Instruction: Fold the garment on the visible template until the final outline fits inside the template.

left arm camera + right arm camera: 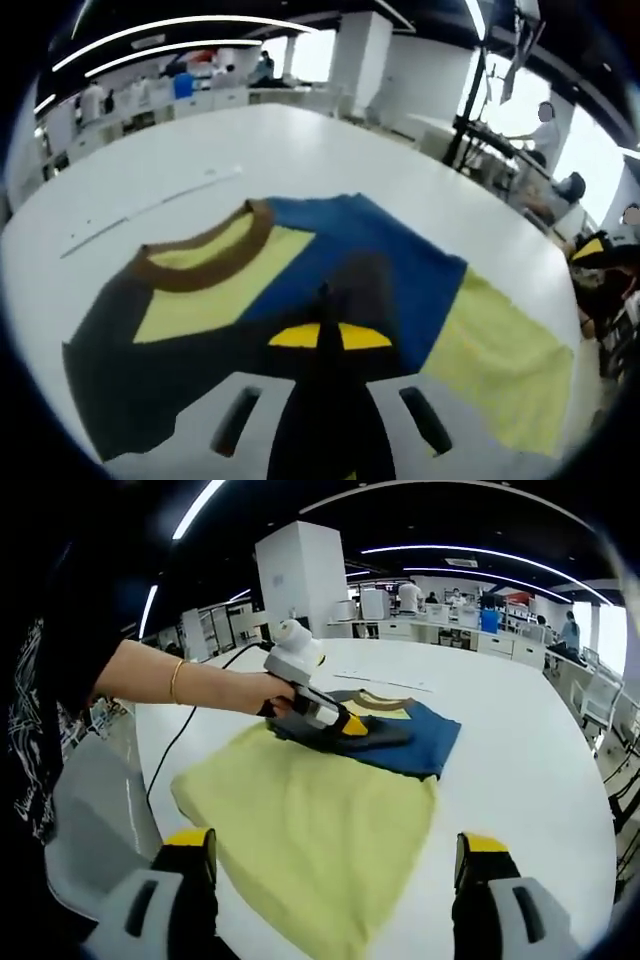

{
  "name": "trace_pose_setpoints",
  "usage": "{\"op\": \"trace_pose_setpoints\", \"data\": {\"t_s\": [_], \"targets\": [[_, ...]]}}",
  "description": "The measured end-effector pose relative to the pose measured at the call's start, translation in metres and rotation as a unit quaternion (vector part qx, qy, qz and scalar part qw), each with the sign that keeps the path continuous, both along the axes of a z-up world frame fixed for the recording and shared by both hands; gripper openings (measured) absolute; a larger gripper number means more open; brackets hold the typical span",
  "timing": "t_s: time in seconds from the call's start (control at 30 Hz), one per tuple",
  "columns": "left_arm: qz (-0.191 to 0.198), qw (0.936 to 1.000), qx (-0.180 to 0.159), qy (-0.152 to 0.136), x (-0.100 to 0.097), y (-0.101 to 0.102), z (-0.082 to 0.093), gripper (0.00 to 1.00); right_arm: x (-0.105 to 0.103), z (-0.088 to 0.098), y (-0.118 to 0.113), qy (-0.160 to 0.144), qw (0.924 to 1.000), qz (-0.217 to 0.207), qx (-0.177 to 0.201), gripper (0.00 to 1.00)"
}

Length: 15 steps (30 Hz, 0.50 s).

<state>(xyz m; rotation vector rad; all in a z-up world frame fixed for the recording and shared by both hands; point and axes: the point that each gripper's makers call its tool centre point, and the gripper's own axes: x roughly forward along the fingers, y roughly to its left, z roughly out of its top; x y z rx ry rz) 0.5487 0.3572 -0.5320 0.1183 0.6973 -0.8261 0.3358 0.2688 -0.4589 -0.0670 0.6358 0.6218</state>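
Note:
A garment with yellow, blue and dark grey panels and a brown collar lies partly folded on the white table. In the left gripper view the blue panel lies over the middle, with yellow to the right and dark grey to the left. My left gripper is shut and its fingers lie together on the fabric. In the right gripper view a hand holds the left gripper on the blue fold. My right gripper is open, wide over the near yellow part.
A thin pale strip lies on the table beyond the collar. A cable runs off the table's left edge towards a grey chair. A black stand and seated people are beyond the far edge.

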Motion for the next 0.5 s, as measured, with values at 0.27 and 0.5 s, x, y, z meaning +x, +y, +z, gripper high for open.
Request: {"op": "trace_pose_setpoints", "data": {"t_s": [0.27,0.5], "targets": [[-0.042,0.9988,-0.019,-0.020,-0.017,-0.012,0.018,0.00,-0.001,-0.001,-0.001,0.001,1.0000,-0.003,0.000,1.00],[-0.081,0.9957,-0.037,-0.025,-0.041,-0.031,0.030,0.00,0.000,0.003,0.003,-0.001,1.0000,-0.004,0.009,1.00]]}}
